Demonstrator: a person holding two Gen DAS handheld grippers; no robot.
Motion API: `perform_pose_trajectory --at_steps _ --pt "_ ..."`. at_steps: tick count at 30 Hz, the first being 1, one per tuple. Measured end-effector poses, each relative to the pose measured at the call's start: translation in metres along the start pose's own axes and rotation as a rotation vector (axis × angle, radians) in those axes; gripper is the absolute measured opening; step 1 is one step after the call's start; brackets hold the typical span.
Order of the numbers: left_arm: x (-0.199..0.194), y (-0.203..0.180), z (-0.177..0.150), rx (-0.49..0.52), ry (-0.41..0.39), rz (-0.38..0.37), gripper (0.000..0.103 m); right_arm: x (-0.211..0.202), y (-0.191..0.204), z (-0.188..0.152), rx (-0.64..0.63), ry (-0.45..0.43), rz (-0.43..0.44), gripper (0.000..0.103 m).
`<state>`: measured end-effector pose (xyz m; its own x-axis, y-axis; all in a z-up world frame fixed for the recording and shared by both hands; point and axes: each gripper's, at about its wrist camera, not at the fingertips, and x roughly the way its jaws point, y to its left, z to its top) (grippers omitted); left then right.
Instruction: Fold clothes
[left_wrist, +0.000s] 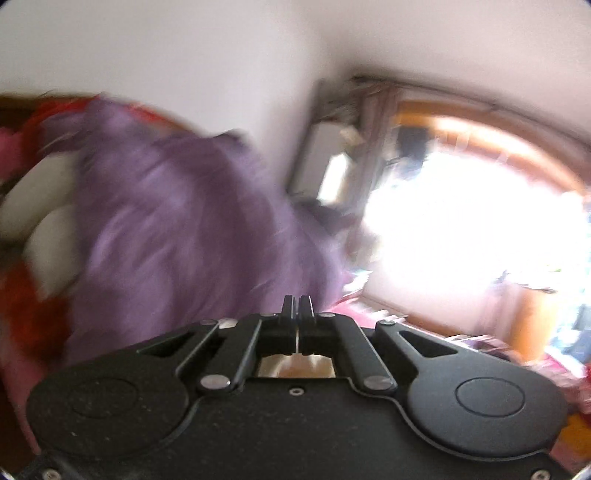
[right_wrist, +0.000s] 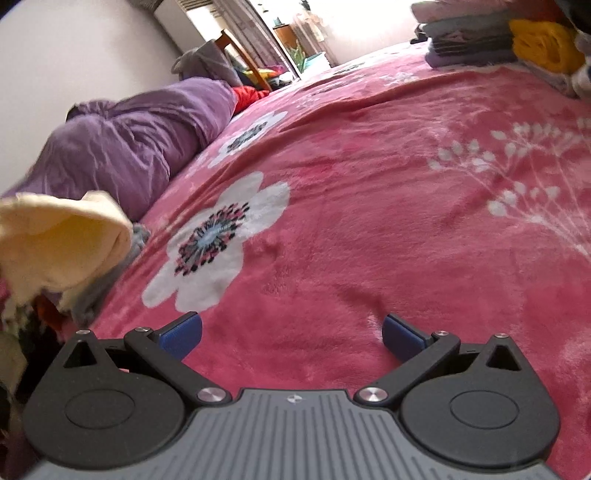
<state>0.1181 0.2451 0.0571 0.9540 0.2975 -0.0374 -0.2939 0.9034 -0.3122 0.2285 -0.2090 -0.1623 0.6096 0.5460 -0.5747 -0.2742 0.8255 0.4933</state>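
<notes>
A cream garment (right_wrist: 62, 236) hangs blurred and lifted at the left edge of the right wrist view, over a heap of mixed clothes (right_wrist: 22, 325). In the left wrist view my left gripper (left_wrist: 297, 301) points up toward the wall, its fingers pressed together with a pale sliver pinched between them. A patch of the cream garment (left_wrist: 295, 363) shows just below the fingers. My right gripper (right_wrist: 291, 332) is open with its blue pads (right_wrist: 181, 334) wide apart. It hovers low over the pink flowered blanket (right_wrist: 369, 184) with nothing between them.
A crumpled purple quilt (right_wrist: 140, 140) lies along the wall side of the bed and also fills the left wrist view (left_wrist: 177, 229). Folded clothes (right_wrist: 469, 40) and a yellow item (right_wrist: 543, 40) are stacked at the far right. A bright window (left_wrist: 461, 240) is beyond.
</notes>
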Motion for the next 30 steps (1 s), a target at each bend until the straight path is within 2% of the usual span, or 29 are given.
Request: perform_pose_trajectory --at_steps 4,10,12,17,19,21,23,25,26,28,29,30 --pt "-0.016 -0.070 0.064 0.085 -0.072 -0.151 0.000 -0.014 -0.005 0.006 0.023 -0.038 0.005 0.103" --pt "-0.054 -0.153 0.135 0.192 -0.156 -0.276 0.000 -0.044 -0.005 0.011 -0.017 -0.125 0.039 0.103" --pt "-0.070 -0.175 0.151 0.224 -0.184 -0.314 0.000 -0.055 -0.004 0.012 -0.044 -0.160 0.054 0.103" --pt "-0.110 -0.227 0.182 0.299 -0.264 -0.406 0.000 -0.090 0.003 0.015 -0.122 -0.282 0.164 0.103" --pt "-0.114 -0.246 0.181 0.344 -0.263 -0.436 0.000 -0.103 0.005 0.015 -0.141 -0.321 0.203 0.103" --pt "-0.115 -0.263 0.178 0.392 -0.250 -0.465 0.000 -0.106 0.004 0.015 -0.143 -0.311 0.202 0.103" --pt "-0.096 -0.258 0.152 0.424 -0.150 -0.456 0.000 -0.102 0.005 0.013 -0.134 -0.289 0.206 0.103" --pt "-0.074 -0.236 0.109 0.453 0.010 -0.432 0.000 -0.093 0.007 0.009 -0.116 -0.259 0.214 0.103" --pt "-0.065 -0.223 0.086 0.473 0.100 -0.415 0.003 -0.088 0.008 0.007 -0.106 -0.244 0.217 0.103" --pt "-0.057 -0.185 0.036 0.465 0.262 -0.348 0.021 -0.078 0.010 0.004 -0.088 -0.214 0.225 0.103" --pt "-0.055 -0.165 0.012 0.444 0.336 -0.329 0.040 -0.073 0.011 0.002 -0.079 -0.199 0.228 0.103" --pt "-0.054 -0.144 -0.011 0.414 0.415 -0.324 0.045 -0.069 0.012 0.000 -0.070 -0.184 0.232 0.103"
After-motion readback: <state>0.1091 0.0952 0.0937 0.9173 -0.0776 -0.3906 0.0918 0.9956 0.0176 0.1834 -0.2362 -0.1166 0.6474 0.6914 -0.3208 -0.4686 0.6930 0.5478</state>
